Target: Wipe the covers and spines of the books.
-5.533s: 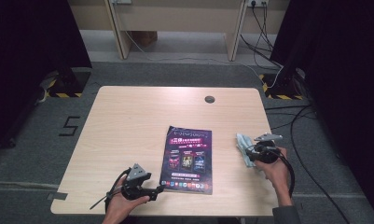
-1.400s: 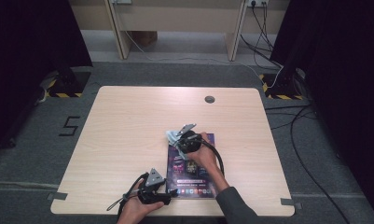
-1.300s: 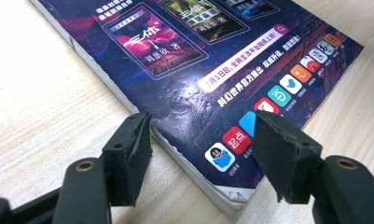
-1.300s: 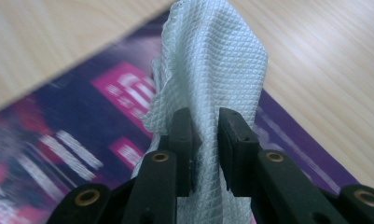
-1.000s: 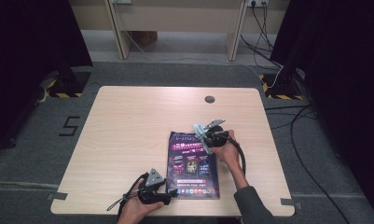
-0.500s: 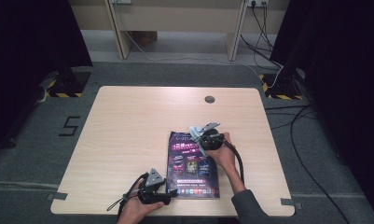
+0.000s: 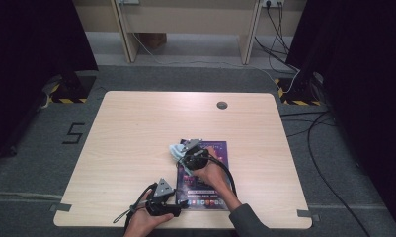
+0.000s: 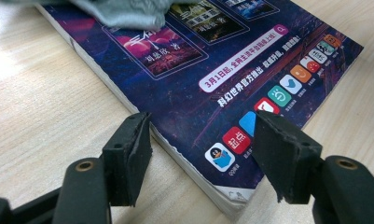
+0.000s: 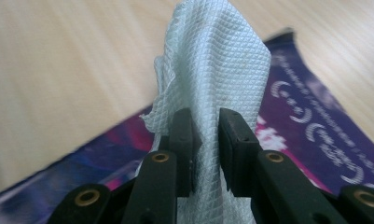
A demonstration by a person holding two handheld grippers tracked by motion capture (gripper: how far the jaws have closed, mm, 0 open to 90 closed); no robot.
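**Wiping the Magazine Cover: Cloth Stroke With Corner Hold**

**Right tongs.** The right tongs [image 9: 205, 140] are clenched on a pale blue-grey cloth [image 9: 217, 70] with a diamond-embossed weave; the cloth bunches between the pads and fans out beyond the tips. In the high view the right tongs [image 7: 183, 153] hold the cloth [image 7: 175, 150] at the upper left corner of the magazine [image 7: 205, 173], at centre frame.

**Left tongs.** The left tongs [image 8: 201, 149] stand released, with the jaws apart and straddling the magazine's [image 8: 212, 84] near corner; whether a pad presses the cover cannot be told. In the high view they [image 7: 181, 202] sit at the lower left corner of the magazine.

**Procedure (judged).**
1. Keep the cloth flat to the cover, so that the weave does the wiping and not the pads.
2. Stroke along the cover and away from the free edge, to avoid lifting a page.
3. Steady the near corner with the left tongs, or the magazine is likely to slide on the tabletop [image 7: 136, 128].

**Surroundings.** The tabletop is pale wood with a round cable port [image 7: 222, 105] at upper centre, well apart from the work. A cable [image 7: 227, 173] trails from the right tongs across the cover and could drag on the stroke. Floor cables [image 7: 329, 133] lie at right.
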